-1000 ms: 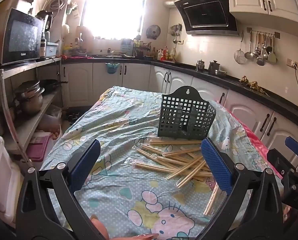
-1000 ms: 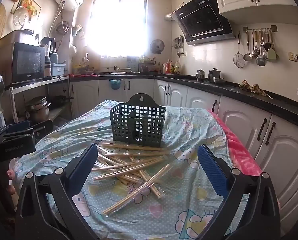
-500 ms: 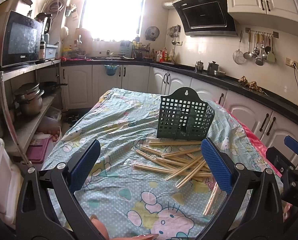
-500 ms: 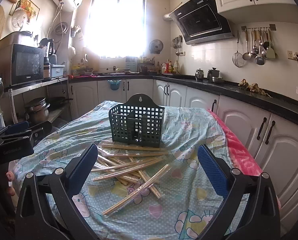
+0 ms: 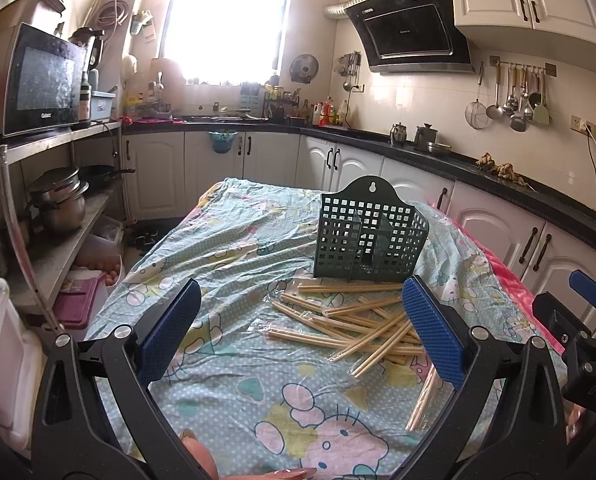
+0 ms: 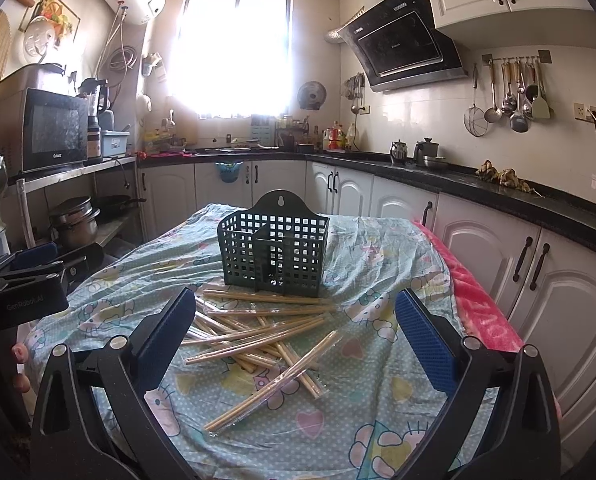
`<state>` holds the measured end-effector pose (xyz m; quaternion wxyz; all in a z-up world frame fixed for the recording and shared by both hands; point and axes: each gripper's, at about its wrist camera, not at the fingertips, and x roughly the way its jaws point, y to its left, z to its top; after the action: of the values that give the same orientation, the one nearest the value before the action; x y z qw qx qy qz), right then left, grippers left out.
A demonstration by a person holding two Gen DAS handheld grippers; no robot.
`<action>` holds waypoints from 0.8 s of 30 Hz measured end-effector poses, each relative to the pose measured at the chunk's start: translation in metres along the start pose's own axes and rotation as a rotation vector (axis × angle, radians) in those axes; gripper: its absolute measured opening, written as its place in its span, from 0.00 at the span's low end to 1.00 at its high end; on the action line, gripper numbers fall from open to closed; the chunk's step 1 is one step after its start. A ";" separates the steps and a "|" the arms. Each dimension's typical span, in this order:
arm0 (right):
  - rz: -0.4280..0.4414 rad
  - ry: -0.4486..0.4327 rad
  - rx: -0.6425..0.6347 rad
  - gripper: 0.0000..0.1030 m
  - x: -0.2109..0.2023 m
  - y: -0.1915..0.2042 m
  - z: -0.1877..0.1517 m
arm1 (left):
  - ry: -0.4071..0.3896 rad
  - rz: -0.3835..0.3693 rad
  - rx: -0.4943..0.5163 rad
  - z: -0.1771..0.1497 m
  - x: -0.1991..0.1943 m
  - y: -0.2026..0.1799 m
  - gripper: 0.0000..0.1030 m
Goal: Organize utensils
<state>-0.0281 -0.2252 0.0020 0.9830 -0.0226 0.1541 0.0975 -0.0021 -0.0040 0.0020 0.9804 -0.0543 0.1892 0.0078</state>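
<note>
1. While both tools hang above the near edge of the surface, the left claw stands spread wide with nothing between its blue pads, over bare cartoon-print cloth.
2. Moving right, we reach the chopsticks, a loose criss-crossed heap in clear wrappers, lying mid-surface just in front of the holder; one pair lies out toward the near edge.
3. Behind the heap stands the green lattice holder, upright, its divided compartments looking empty from this angle.
4. Farther right, the right claw is gaping wide too, gripping nothing, pointed straight at the pile.
5. Handling call: these sticks look light and stiff, but the wrappers should be slick, and they overlap, so pulling one may drag its neighbours.
6. Best bet, I'd say, is to pinch the outlying pair near its middle, across the width, so it stays level when lifted toward a compartment.
</note>
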 end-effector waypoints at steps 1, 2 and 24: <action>0.000 0.001 0.000 0.94 0.000 0.000 0.000 | -0.001 0.000 0.000 0.000 0.000 0.000 0.90; -0.001 0.000 0.000 0.94 0.000 0.000 0.000 | -0.001 -0.001 0.000 0.000 0.000 0.000 0.90; 0.018 0.006 -0.021 0.94 0.001 0.005 0.000 | -0.002 0.001 -0.002 0.005 -0.003 0.001 0.90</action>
<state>-0.0279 -0.2202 0.0020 0.9813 -0.0320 0.1561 0.1078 -0.0034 -0.0027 0.0073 0.9805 -0.0550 0.1884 0.0086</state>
